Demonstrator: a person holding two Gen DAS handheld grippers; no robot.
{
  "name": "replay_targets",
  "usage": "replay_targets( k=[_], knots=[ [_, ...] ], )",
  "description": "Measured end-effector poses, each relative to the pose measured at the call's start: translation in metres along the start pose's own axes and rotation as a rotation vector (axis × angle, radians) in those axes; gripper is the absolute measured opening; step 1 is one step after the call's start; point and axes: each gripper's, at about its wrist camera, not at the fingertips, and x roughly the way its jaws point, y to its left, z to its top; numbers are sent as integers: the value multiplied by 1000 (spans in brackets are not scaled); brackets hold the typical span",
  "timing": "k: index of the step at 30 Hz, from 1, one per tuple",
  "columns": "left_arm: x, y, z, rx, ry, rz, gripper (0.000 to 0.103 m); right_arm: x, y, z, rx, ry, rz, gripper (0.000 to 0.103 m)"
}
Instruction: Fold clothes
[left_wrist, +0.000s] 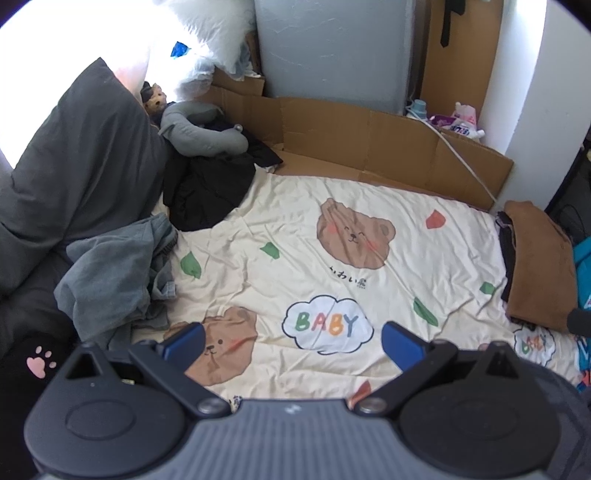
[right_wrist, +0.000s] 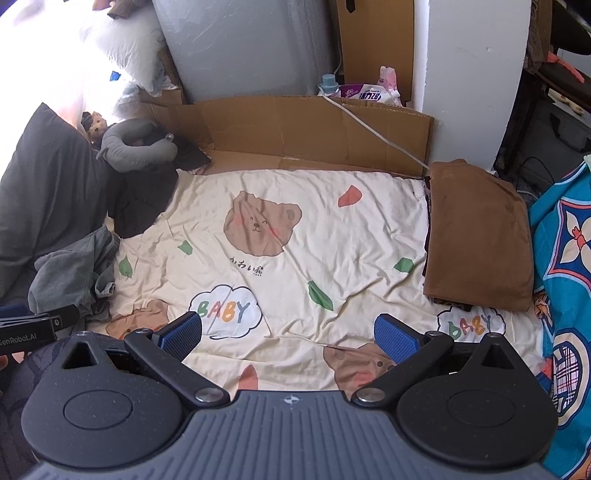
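While both my grippers hang above the bed with nothing in them, the clothes lie in two places; a crumpled grey garment (left_wrist: 118, 273) sits in a heap at the left edge of the sheet (left_wrist: 369, 229), touching the dark grey pillow (left_wrist: 74, 166) that leans behind it, and a black garment (left_wrist: 210, 188) lies bunched just beyond it, toward the far left corner; on the right edge a brown folded garment (right_wrist: 480, 236) rests flat on top of a darker piece whose edge shows beneath it. I have the left gripper (left_wrist: 291, 339) released, its blue pads spread wide over a "BABY" cloud print (left_wrist: 327, 323) and a bear print on the near part of the sheet; the right gripper (right_wrist: 288, 334) is equally released, jaws wide apart, hovering over the near middle of the sheet, with the brown garment to its far right. A grey neck pillow (right_wrist: 136, 146) lies at the far left beside the black garment; flattened cardboard (right_wrist: 314, 125) stands along the far side of the bed, a white cable (right_wrist: 373, 133) trailing across it; a blue patterned cloth (right_wrist: 565, 258) runs down the right side.
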Motion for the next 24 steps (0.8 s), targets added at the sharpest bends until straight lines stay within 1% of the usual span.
replay_targets(
  k=[5,7,10,12,20,24],
  knots=[
    [0,2,-1,-7,4,4,102,-3,-4,-1,20,-18,7,102],
    [-3,-2,-2,1,-8,24,102,-5,-6,-1,35,-26,17,102],
    [-9,-9,-3,41,-46,72,102,-7,-7,-2,52,-42,19,102],
    [-12,-12,-4,50,-58,88,102,-9,-8,-3,63,-54,19,102],
    [-4,-3,1,37,-34,57,102,-16,-11,-5,105,-100,20,102],
    [0,5,0,10,-11,30,102,-16,-11,-6,109,-99,25,102]
  ],
)
